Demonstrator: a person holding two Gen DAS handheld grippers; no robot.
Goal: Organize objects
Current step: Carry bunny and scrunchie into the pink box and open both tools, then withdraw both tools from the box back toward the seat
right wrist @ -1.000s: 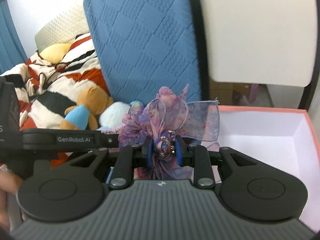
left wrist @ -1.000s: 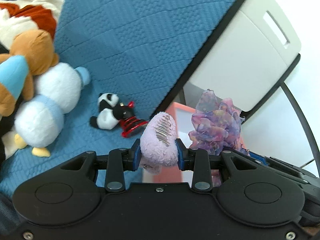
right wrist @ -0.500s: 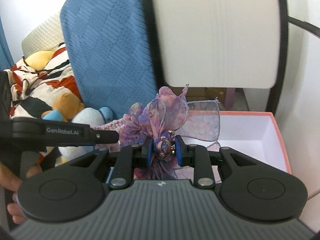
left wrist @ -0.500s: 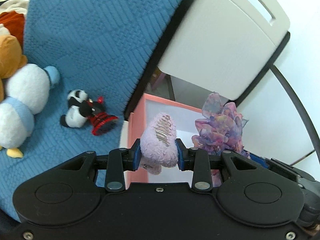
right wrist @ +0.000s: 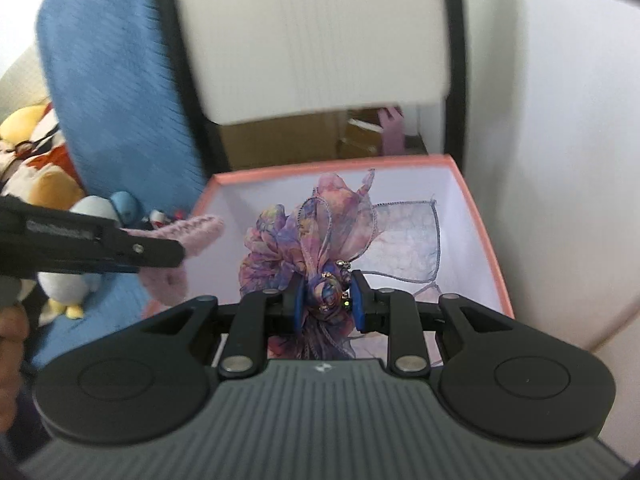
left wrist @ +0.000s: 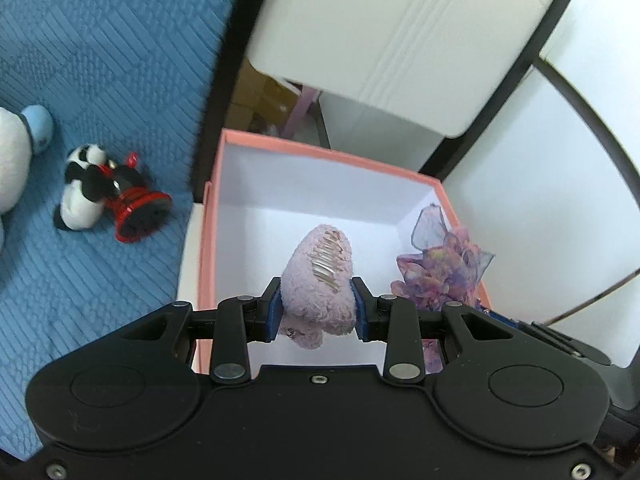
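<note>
Two grippers, each pinching one hair accessory; one pink box with white inside; one panda plush; one white-and-blue plush, more soft toys behind it in the right wrist view.

Left gripper (left wrist: pixel 316 306) – jaws pressed onto a fluffy lilac hair clip (left wrist: pixel 318 276), metal comb teeth showing on its upper face. Clip's long axis runs forward and up from the pads, tip pointing over the box interior.

Right gripper (right wrist: pixel 325 295) – jaws clamped on the beaded knot of a purple chiffon bow (right wrist: pixel 316 236); ribbon loops fan upward, sheer tails spread right, fringe hangs below the pads.

Both items are held above the open pink box (left wrist: pixel 320 151), not touching its floor. The box sits just beside a blue quilted bed (left wrist: pixel 100 60).

Panda plush (left wrist: pixel 86 184) lies on its side on the quilt, touching a red-and-black item, well left of the box. White-and-blue plush (left wrist: pixel 16 152) at left edge. White panel with black frame (left wrist: pixel 400 32) looms behind the box. Nothing lies between either item and the box opening.
</note>
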